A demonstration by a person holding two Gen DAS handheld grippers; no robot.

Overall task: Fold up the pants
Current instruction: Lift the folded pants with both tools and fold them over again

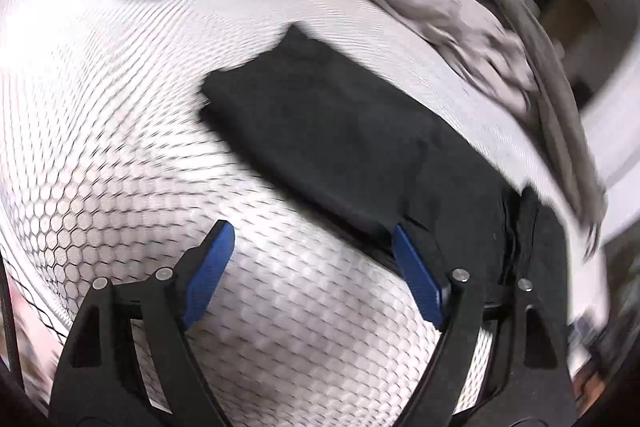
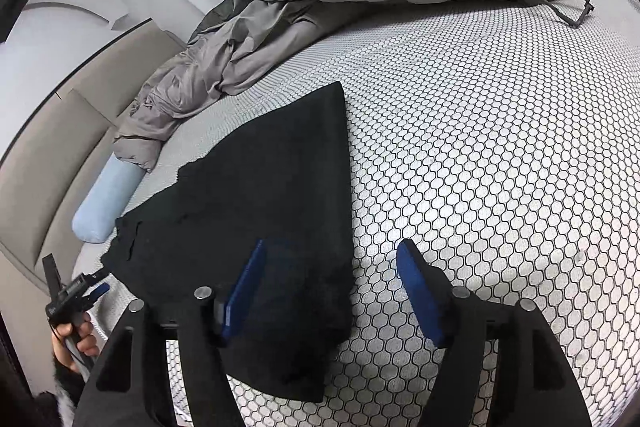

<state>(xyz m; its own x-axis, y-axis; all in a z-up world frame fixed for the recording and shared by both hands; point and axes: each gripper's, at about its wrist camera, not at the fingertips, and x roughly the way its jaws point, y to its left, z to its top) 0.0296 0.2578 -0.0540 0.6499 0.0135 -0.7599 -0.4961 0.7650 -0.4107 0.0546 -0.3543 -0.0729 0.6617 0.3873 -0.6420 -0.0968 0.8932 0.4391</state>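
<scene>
Two grippers, left gripper [image 1: 308, 239] and right gripper [image 2: 332, 259], hover with fingers spread and empty over black pants [image 2: 256, 195] lying folded ahead on the bed [image 2: 480, 147], so folding looks nearly finished.
</scene>
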